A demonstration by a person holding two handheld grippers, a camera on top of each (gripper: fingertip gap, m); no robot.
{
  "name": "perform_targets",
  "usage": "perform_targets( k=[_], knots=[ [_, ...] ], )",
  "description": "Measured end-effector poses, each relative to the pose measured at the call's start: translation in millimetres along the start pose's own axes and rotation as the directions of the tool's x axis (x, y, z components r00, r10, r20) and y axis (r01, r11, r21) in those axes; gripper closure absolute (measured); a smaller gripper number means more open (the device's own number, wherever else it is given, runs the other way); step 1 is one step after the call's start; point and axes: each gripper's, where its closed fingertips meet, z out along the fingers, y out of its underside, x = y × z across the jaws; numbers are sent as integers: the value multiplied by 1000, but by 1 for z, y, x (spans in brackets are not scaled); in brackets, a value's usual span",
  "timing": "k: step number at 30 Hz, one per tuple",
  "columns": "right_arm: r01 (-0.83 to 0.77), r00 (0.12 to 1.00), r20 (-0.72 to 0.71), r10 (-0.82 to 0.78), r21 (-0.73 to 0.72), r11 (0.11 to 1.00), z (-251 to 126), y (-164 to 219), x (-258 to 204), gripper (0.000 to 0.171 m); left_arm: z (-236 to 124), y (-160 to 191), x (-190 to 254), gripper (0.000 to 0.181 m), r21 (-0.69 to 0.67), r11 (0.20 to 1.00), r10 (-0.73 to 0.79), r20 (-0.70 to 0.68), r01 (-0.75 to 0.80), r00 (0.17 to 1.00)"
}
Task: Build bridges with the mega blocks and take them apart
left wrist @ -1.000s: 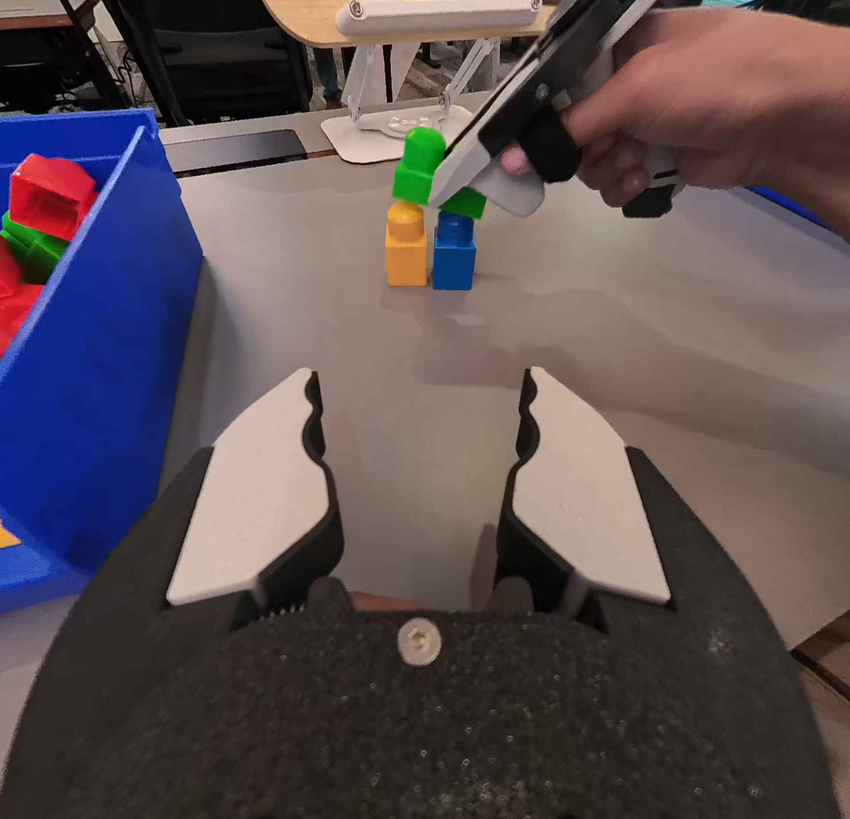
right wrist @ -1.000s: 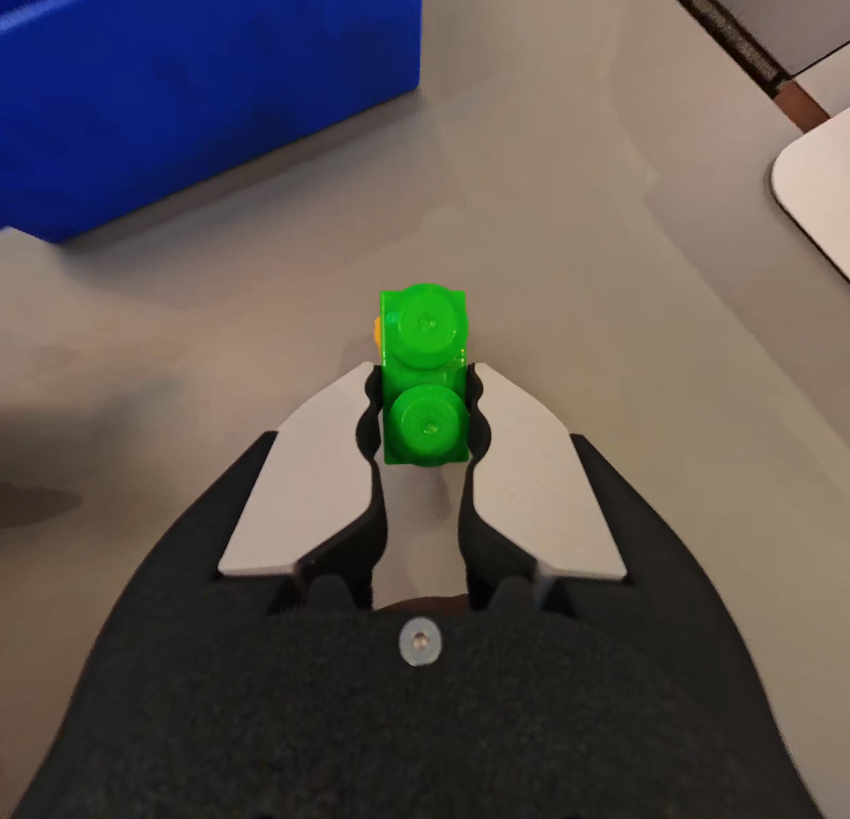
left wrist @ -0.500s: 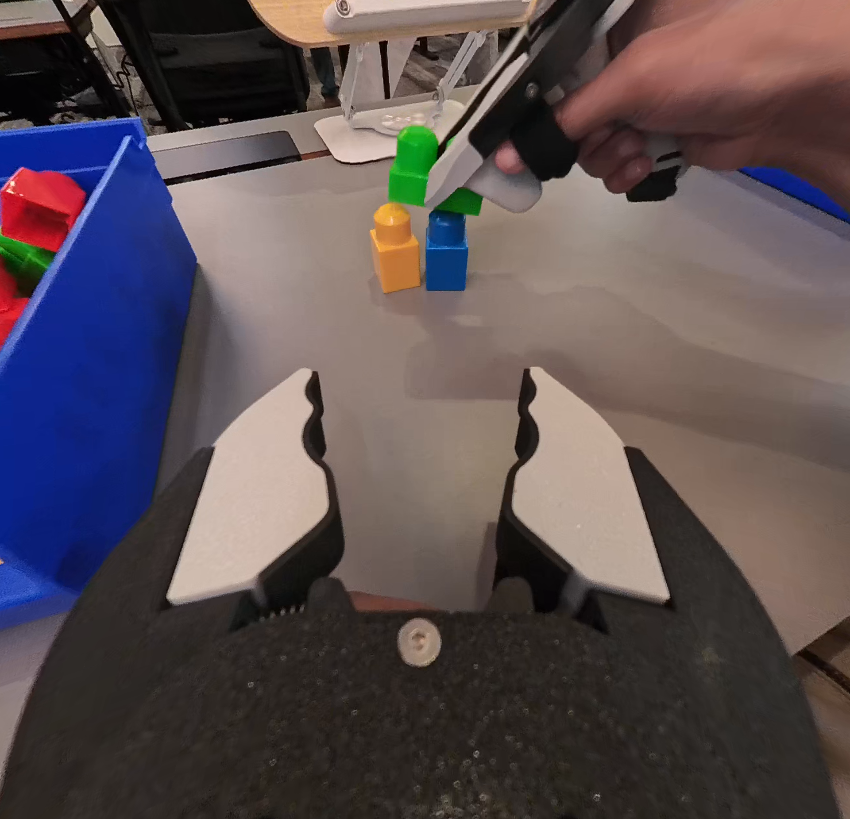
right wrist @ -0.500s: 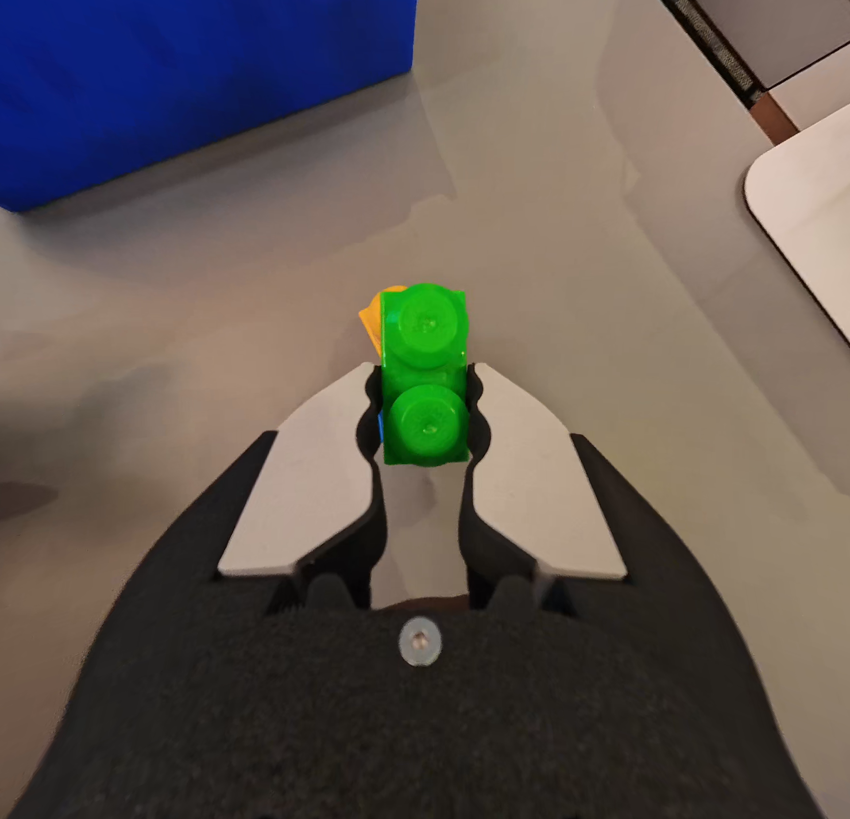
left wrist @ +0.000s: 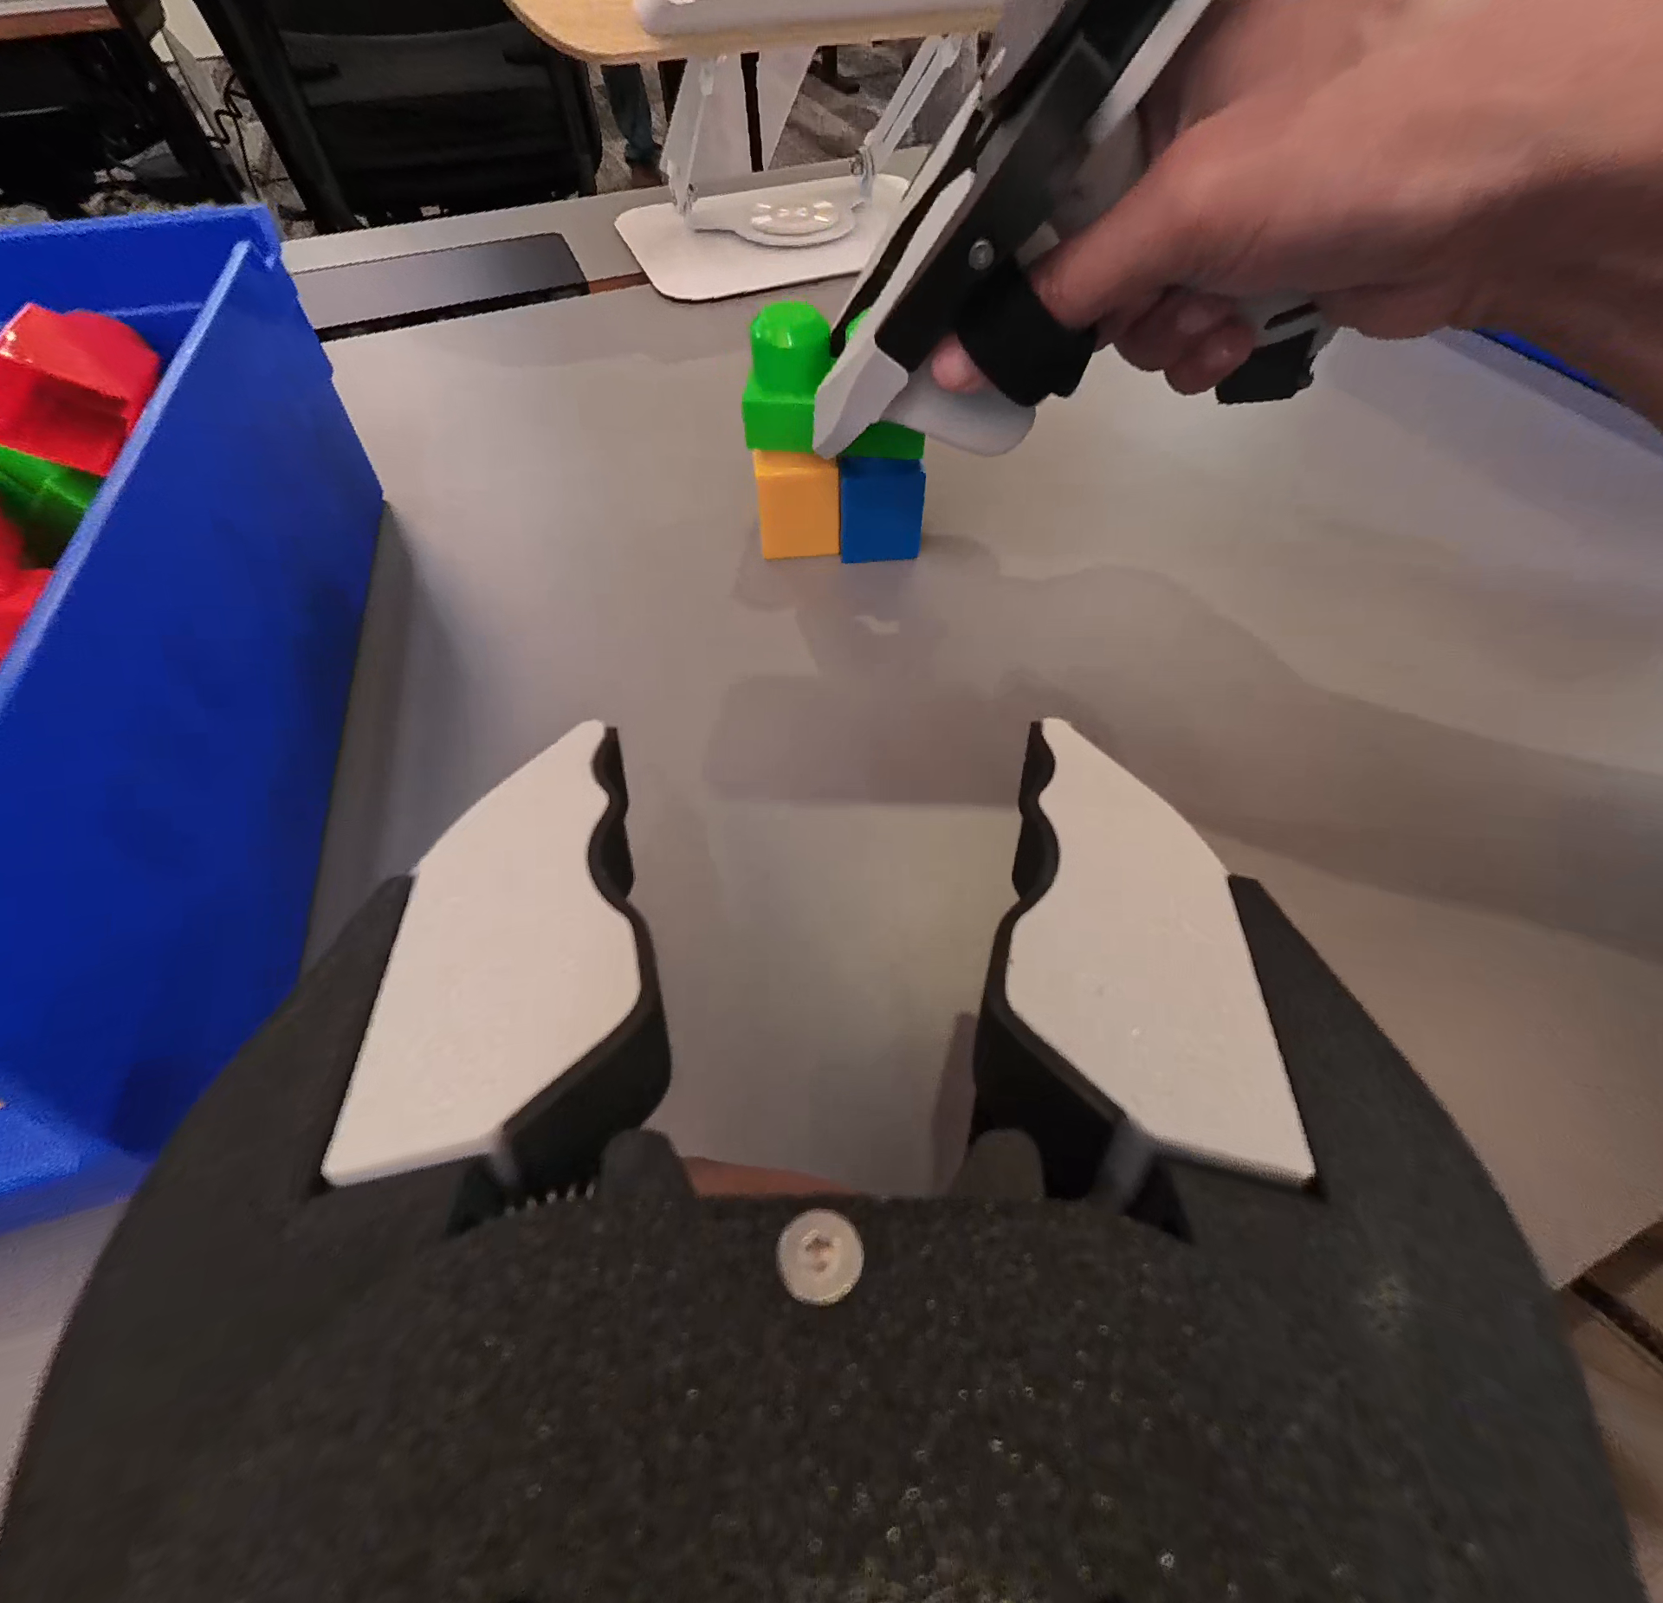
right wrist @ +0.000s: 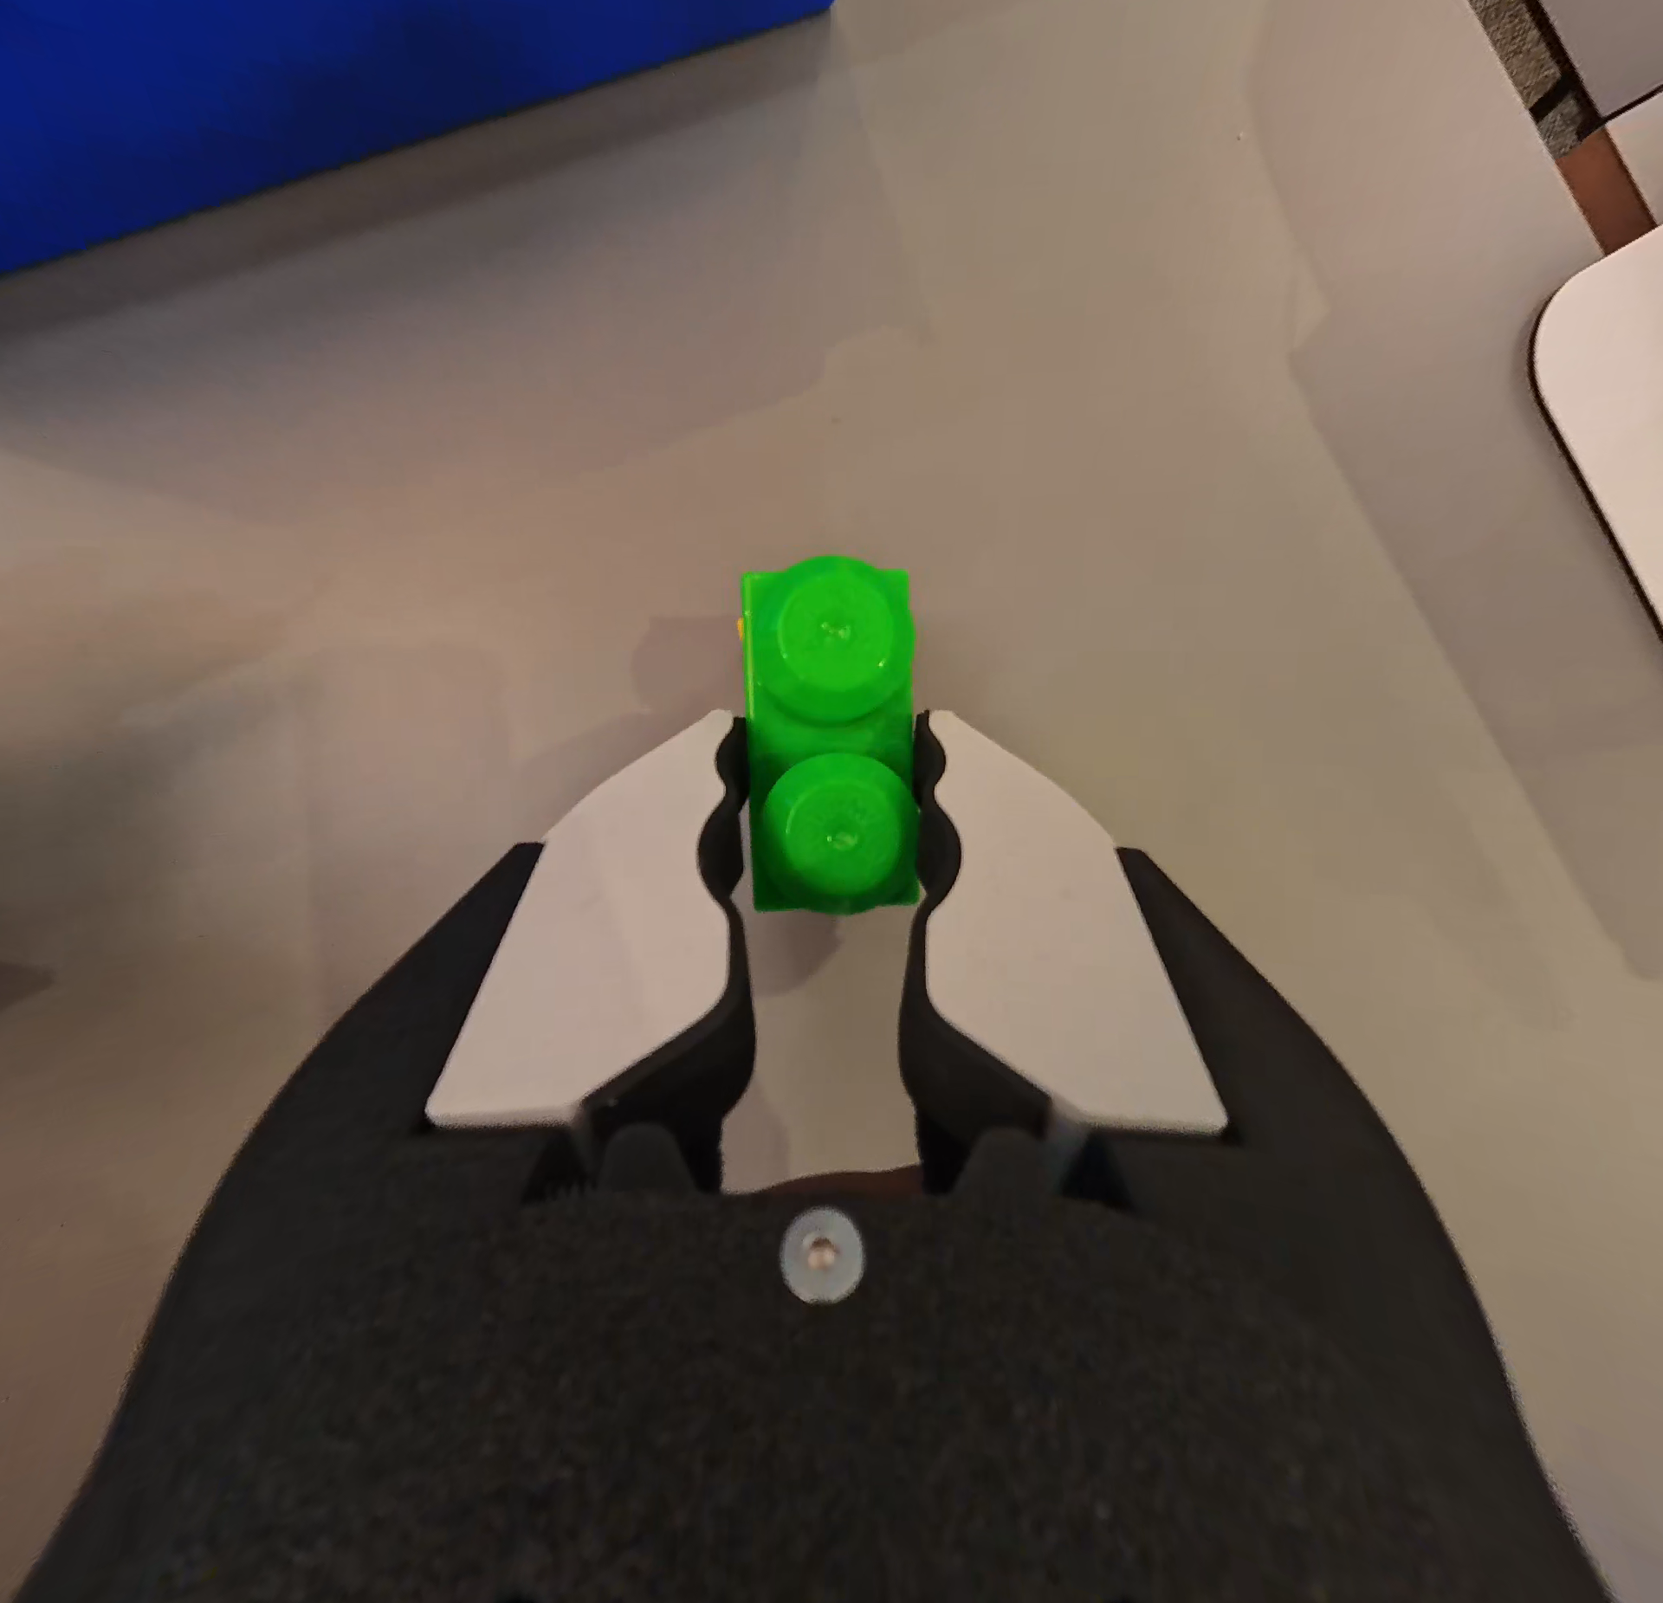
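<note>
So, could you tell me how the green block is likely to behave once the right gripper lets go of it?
The green block looks rigid, probably light hollow plastic. It lies flat across the yellow block and blue block, so it should stay put. The right gripper pinches only one end, so pulling away might tip the stack.

Green block (right wrist: 828, 741) between right gripper (right wrist: 828, 804) fingers (right wrist: 630, 912)
</note>
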Motion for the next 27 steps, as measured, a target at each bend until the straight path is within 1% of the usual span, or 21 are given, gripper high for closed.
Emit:
perform_targets(
  k=[2, 4, 8, 10, 14, 19, 21, 25, 27],
  knots=[
    [3, 1000, 4, -3, -5, 1000, 0, 0, 0, 136, 7, -4, 2, 89, -14, 999, -31, -11, 31, 999],
    [-7, 1000, 11, 7, -6, 1000, 0, 1, 0, 136, 17, -9, 3, 85, -19, 997, -79, -29, 79, 996],
    [-30, 999, 42, 31, -6, 1000, -1, 1, -2, 136, 50, -7, 8, 80, -86, 981, -183, -85, 176, 980],
    [-40, 998, 56, 40, -4, 999, -1, 2, -2, 136, 66, -7, 5, 79, -113, 973, -209, -75, 200, 975],
    [-65, 993, 94, 66, -17, 998, -1, 3, -3, 136, 98, -1, -5, 74, -213, 968, -132, 15, 132, 991],
    [-68, 990, 124, 73, -44, 997, -1, 5, -4, 136, 132, -3, 12, 72, -280, 950, -176, -100, 142, 979],
    [-71, 988, 131, 77, -50, 996, -1, 5, -4, 136, 140, -3, 12, 74, -300, 944, -173, -104, 135, 979],
    [-74, 987, 137, 80, -50, 996, -2, 6, -3, 136, 150, 7, 15, 73, -382, 916, -173, -99, 123, 980],
    [-76, 987, 140, 81, -45, 996, -2, 6, -3, 136, 155, 6, 14, 73, -386, 915, -163, -85, 118, 983]
  ],
)
